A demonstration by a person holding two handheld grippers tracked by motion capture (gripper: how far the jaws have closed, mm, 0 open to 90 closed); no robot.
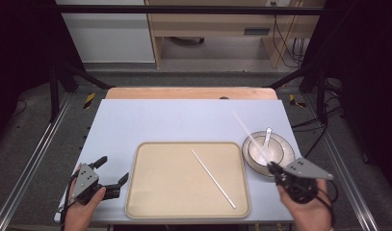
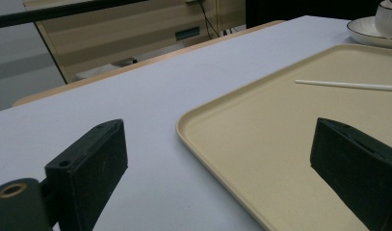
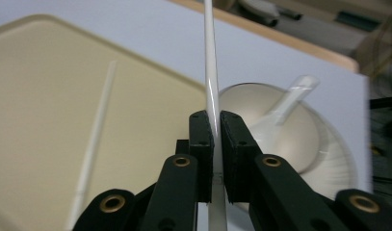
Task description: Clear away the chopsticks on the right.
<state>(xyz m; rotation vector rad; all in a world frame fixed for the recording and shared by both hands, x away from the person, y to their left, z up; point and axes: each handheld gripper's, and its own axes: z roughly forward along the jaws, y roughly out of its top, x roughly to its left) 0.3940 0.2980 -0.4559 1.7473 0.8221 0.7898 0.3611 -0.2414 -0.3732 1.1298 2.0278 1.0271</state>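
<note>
A white chopstick (image 1: 213, 178) lies slantwise on a beige tray (image 1: 136, 183). My right gripper (image 1: 273, 167) is at the tray's right, lifted over the near rim of a white bowl (image 1: 260, 150), and is shut on a second white chopstick (image 1: 251, 137) that points up and away to the left. In the right gripper view the pads (image 3: 203, 139) clamp that chopstick (image 3: 210, 62) near its thick end. A white spoon (image 1: 267, 136) rests in the bowl, which stands on a plate (image 1: 285, 154). My left gripper (image 1: 114, 168) stands open at the tray's left edge, nothing between its jaws (image 2: 217, 139).
The tray sits at the front middle of a pale blue tabletop (image 1: 184, 120), with a wooden strip (image 1: 189, 93) along the far edge. Metal frame rails (image 1: 34, 159) run down both sides of the table.
</note>
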